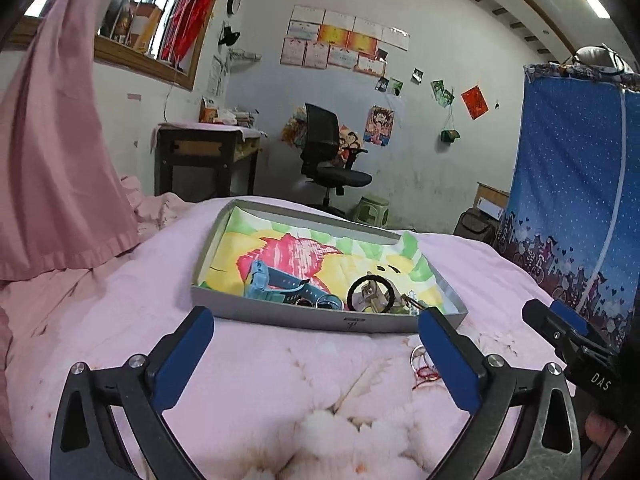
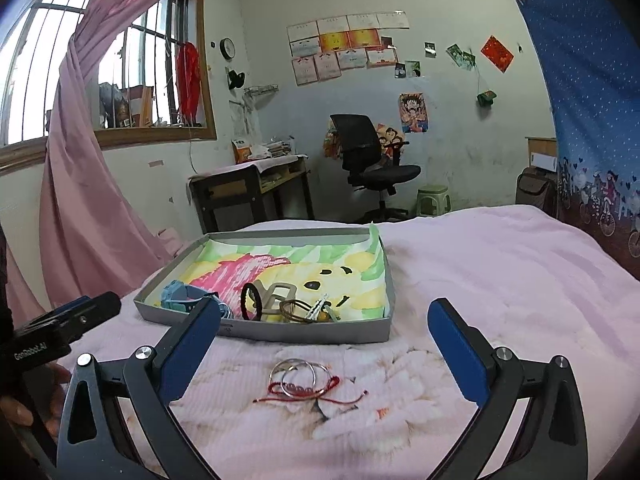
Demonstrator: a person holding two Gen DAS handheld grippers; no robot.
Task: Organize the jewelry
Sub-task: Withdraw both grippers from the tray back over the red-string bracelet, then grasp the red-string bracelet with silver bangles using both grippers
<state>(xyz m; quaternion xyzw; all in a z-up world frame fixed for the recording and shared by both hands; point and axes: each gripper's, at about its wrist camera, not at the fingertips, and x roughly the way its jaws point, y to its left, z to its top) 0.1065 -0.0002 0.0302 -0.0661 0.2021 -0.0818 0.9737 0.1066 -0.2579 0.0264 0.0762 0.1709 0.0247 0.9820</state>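
Observation:
A shallow grey box lined with a bright drawing lies on the pink bedspread. Inside are a blue watch, a black hair ring, a clip and small pieces. On the spread in front of the box lie two silver bangles with a red string bracelet. My left gripper is open above bare spread, nothing between its fingers. My right gripper is open, the bangles and red bracelet lying on the spread between and below its fingers, untouched.
Pink curtain and a barred window hang at the left. A dark desk, black office chair and green stool stand beyond the bed. A blue fabric wardrobe rises at the right.

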